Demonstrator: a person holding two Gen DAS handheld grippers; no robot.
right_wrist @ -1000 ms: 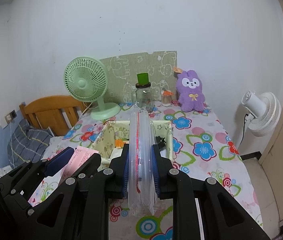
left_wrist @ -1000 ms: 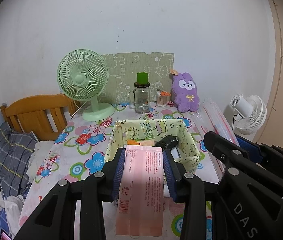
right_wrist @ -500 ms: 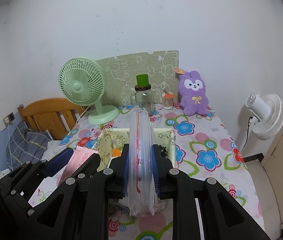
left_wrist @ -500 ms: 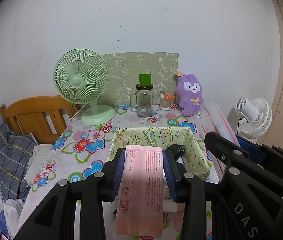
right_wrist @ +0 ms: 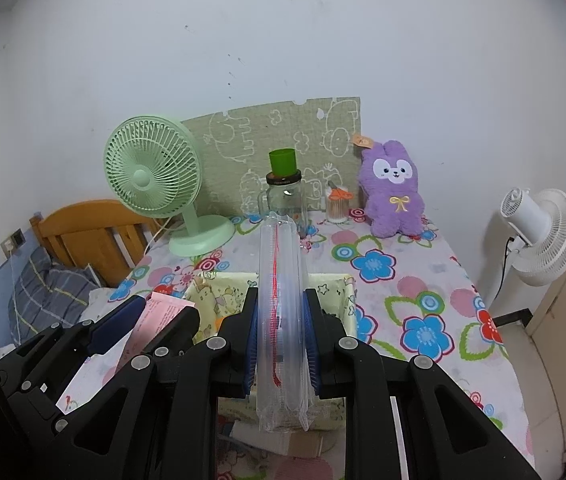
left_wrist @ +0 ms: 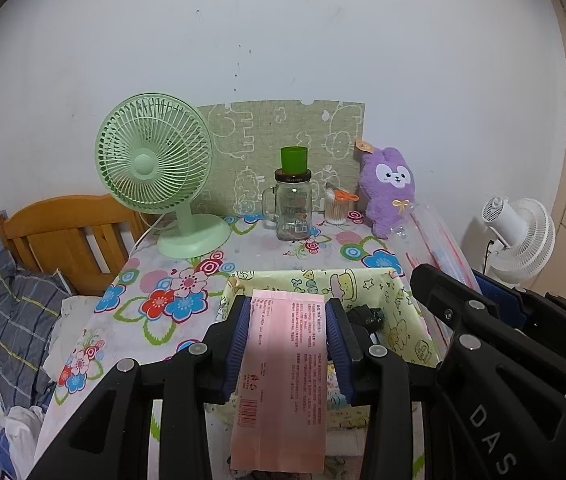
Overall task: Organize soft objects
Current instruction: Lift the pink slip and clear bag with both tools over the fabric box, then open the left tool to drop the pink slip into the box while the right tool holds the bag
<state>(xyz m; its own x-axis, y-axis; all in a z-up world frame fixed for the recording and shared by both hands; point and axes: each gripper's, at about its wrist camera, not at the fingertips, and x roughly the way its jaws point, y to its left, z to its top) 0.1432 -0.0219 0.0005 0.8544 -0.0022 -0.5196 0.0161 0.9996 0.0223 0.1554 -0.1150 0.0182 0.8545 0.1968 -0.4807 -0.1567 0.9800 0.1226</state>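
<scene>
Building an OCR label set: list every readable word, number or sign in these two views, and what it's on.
"DAS": white letters on the black body of the right gripper, seen in the left wrist view.
Pink packet in the left gripper: rows of red print and a barcode, too small to read.
Glass jar: a label on the glass and lettering on the lid band, blurred.
Plush rabbit: orange tag, unreadable.
Nothing else legible.

The left gripper (left_wrist: 287,316) points slightly downward toward the far side, its blue pads (left_wrist: 239,336) clamped on the sides of a pink packet (left_wrist: 283,376). The right gripper (right_wrist: 281,320), just to its right and angled the same way, has its pads pressed on a clear bag (right_wrist: 281,320).
</scene>
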